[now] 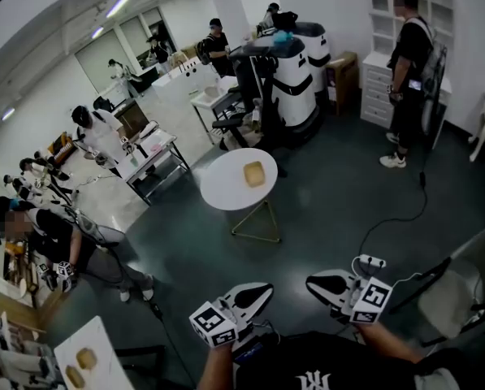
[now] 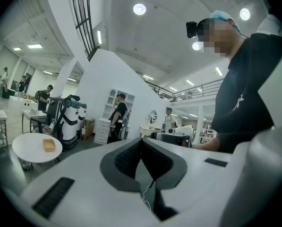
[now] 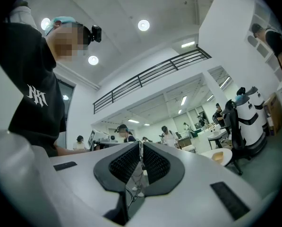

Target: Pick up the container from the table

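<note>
A small tan container (image 1: pixel 254 173) sits in the middle of a round white table (image 1: pixel 226 187) some way ahead of me. It also shows as a tan container (image 2: pixel 48 145) at far left in the left gripper view and as a tan container (image 3: pixel 217 156) at right in the right gripper view. My left gripper (image 1: pixel 258 289) and right gripper (image 1: pixel 315 282) are held close to my body, well short of the table. Both are shut with nothing between the jaws: left gripper (image 2: pixel 141 143), right gripper (image 3: pixel 141 147).
A white and black robot (image 1: pixel 295 80) and office chair stand behind the round table. A person (image 1: pixel 409 71) stands at the right by white drawers. A cable (image 1: pixel 404 218) runs across the floor. Other tables and several people fill the left side.
</note>
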Demonstrator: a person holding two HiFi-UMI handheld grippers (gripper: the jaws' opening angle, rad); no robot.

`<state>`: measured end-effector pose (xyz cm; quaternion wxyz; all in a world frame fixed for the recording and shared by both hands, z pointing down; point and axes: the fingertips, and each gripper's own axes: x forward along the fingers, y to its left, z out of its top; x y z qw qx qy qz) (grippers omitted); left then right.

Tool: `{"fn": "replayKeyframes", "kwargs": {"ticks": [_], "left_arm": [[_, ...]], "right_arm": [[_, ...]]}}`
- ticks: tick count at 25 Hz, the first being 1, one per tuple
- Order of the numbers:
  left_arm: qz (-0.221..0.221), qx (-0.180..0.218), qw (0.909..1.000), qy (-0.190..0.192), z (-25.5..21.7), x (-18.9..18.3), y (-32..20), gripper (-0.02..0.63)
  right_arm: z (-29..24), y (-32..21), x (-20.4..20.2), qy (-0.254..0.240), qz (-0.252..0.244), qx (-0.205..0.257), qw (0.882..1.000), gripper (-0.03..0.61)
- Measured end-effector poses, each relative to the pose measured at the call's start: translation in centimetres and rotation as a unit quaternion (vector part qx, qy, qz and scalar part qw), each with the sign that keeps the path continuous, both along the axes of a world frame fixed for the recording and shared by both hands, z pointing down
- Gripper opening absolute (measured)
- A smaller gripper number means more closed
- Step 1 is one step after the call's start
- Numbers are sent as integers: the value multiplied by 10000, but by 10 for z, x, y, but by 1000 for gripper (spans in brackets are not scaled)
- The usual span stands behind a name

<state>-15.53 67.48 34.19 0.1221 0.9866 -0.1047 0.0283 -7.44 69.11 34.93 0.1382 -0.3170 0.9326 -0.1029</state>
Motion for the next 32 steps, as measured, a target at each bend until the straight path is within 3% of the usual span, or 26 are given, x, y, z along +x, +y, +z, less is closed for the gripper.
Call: {"fn": "replayKeyframes", "kwargs": {"ticks": [8, 18, 24, 32], "left_arm": [[-240, -83, 9993, -263, 5, -4, -4, 5], [-237, -253, 9992, -199, 14, 3, -42, 5], [-231, -255, 9994, -20, 15, 8, -101, 4], [-194, -197, 9993, 262, 2, -5, -217, 4]], "right_arm": [[18, -2, 12, -197, -88, -200, 9996, 49], [27, -37, 23, -121, -104, -387, 9991, 49], [32, -91, 28, 39, -140, -498, 9987, 49], [7, -209, 12, 191, -148, -340, 9991, 49]]}}
